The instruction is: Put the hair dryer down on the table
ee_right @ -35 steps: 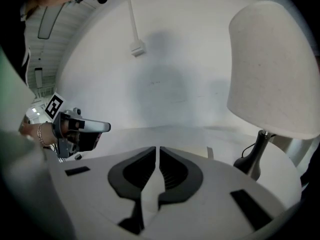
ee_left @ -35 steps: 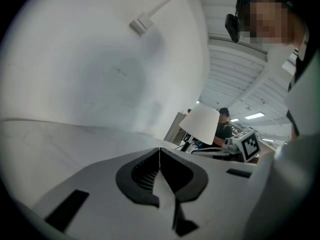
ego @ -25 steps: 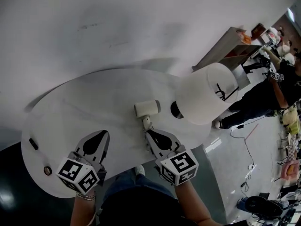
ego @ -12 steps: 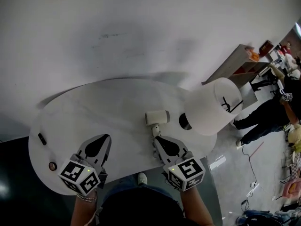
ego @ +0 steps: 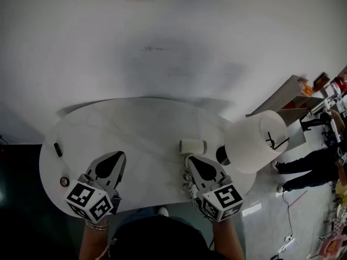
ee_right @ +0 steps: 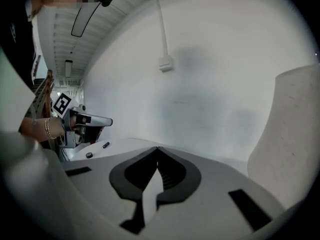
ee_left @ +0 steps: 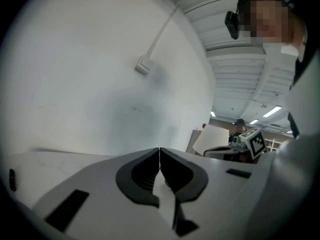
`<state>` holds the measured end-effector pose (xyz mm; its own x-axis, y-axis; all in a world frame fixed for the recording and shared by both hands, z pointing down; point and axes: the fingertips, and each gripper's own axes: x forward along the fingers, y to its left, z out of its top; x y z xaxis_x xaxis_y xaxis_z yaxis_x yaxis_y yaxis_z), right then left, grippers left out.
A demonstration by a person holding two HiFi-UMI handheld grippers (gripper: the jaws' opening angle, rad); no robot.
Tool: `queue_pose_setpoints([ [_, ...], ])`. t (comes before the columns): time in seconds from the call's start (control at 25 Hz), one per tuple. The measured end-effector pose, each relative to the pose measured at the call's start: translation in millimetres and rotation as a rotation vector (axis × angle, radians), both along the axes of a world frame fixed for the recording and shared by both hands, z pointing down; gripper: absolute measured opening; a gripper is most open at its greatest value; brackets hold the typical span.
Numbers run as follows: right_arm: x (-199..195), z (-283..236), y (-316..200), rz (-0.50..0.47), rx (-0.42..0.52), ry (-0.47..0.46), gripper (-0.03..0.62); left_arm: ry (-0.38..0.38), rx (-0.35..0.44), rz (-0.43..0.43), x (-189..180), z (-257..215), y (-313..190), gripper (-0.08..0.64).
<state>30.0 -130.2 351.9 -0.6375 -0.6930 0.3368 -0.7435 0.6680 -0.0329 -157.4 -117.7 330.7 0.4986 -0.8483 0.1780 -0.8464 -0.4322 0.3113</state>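
Note:
The cream hair dryer (ego: 193,146) lies on the white oval table (ego: 135,129), its barrel just left of the lamp's black base (ego: 221,155). My right gripper (ego: 190,157) hangs over the dryer's handle and hides most of it. Its jaws are shut, and the right gripper view (ee_right: 158,148) shows nothing between them; the dryer is hidden below the jaws there. My left gripper (ego: 115,154) hovers over the table's near left part. It is shut too, and the left gripper view (ee_left: 159,149) shows it empty.
A lamp with a big white shade (ego: 255,141) stands at the table's right end, close beside the right gripper. A small black piece (ego: 57,149) and a round piece (ego: 64,181) lie near the left rim. A person in black (ego: 320,167) stands beyond the table's right.
The head view has swung, so the table sits lower and further right. The dryer stays beside the lamp base. The right gripper's tips now cover the handle, which showed whole before.

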Motion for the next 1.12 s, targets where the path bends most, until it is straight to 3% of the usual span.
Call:
queue_pose_setpoints([
  [0.56,-28,-70,-25,-0.129,0.150,-0.024,0.018,-0.026,0.118,-0.210,-57,-53,7,0.017],
  [0.88,-38,-80,-17,-0.147,0.166,-0.001,0.018,-0.030,0.101,-0.289,-74,-59,22,0.017],
  [1.12,-41,-78,-6,-0.158,0.168,0.024,0.017,-0.007,0.082,-0.296,-71,-52,39,0.017],
])
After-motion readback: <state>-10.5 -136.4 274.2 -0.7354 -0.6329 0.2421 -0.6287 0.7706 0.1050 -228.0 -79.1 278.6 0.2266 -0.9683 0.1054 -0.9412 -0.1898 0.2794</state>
